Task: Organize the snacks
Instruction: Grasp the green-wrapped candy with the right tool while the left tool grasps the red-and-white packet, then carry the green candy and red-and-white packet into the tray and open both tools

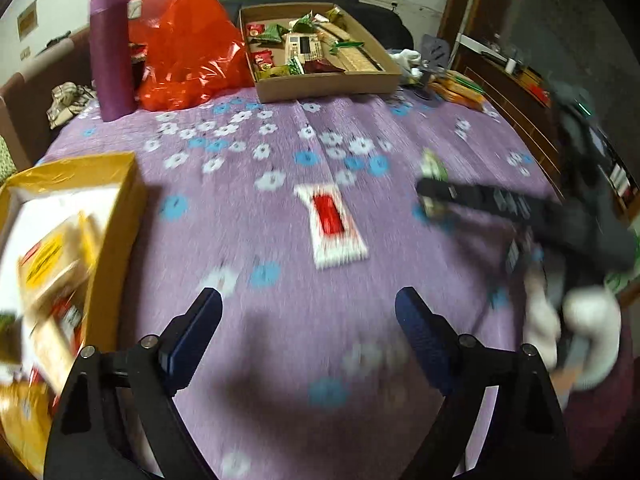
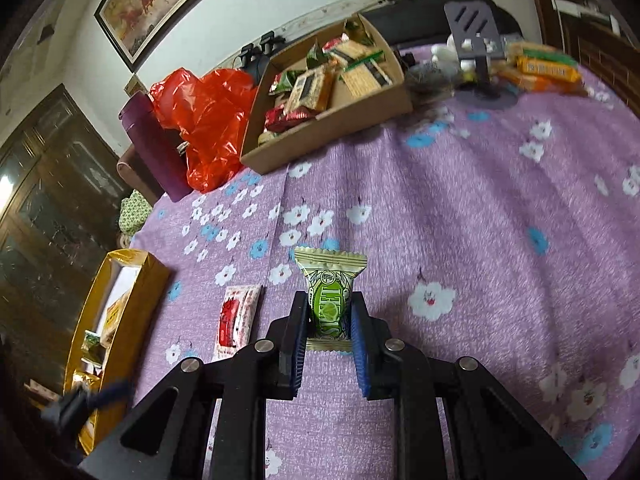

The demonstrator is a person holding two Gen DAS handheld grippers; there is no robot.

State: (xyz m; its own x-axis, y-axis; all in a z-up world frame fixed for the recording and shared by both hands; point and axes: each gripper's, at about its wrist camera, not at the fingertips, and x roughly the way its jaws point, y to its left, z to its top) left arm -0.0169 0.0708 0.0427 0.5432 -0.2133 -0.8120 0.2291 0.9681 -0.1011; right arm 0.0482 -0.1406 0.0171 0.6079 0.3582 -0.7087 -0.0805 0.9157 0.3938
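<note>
Right gripper [image 2: 330,316] clamps a green snack packet [image 2: 329,300]; left gripper [image 1: 308,312] gapes empty, a red-and-white packet [image 1: 330,222] at its twelve o'clock.

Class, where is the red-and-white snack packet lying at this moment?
The red-and-white snack packet lies flat on the purple floral tablecloth, mid-table in the left wrist view, between the yellow box on its left and the right gripper on its right.
</note>
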